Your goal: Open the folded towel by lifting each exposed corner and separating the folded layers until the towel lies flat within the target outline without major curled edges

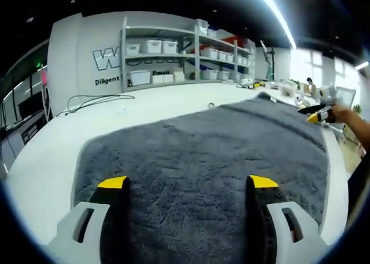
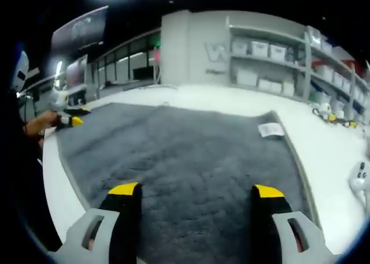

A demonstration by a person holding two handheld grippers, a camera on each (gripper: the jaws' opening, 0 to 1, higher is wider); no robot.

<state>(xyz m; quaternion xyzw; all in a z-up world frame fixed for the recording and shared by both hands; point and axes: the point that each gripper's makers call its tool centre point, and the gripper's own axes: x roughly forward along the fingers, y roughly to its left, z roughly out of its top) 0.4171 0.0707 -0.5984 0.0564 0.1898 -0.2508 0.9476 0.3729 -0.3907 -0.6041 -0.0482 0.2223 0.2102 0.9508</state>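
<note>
A dark grey towel point(image 1: 202, 154) lies spread out on a white table point(image 1: 52, 154). In the left gripper view my left gripper point(image 1: 188, 183) hovers over the towel's near part, its yellow-tipped jaws wide apart with nothing between them. My right gripper point(image 1: 315, 115) enters that view at the far right, held by a hand at the towel's edge. In the right gripper view the towel point(image 2: 179, 154) again stretches ahead, a white label point(image 2: 270, 129) at its far right corner. There my right gripper point(image 2: 196, 190) stands open and empty, and my left gripper point(image 2: 72, 119) sits at the towel's left edge.
Metal shelves point(image 1: 185, 53) with white bins line the back wall. A cable point(image 1: 95, 102) runs over the table's far left. Small items point(image 2: 332, 116) and a white controller point(image 2: 361, 180) lie on the table right of the towel. The person's arm point(image 1: 358, 128) reaches in.
</note>
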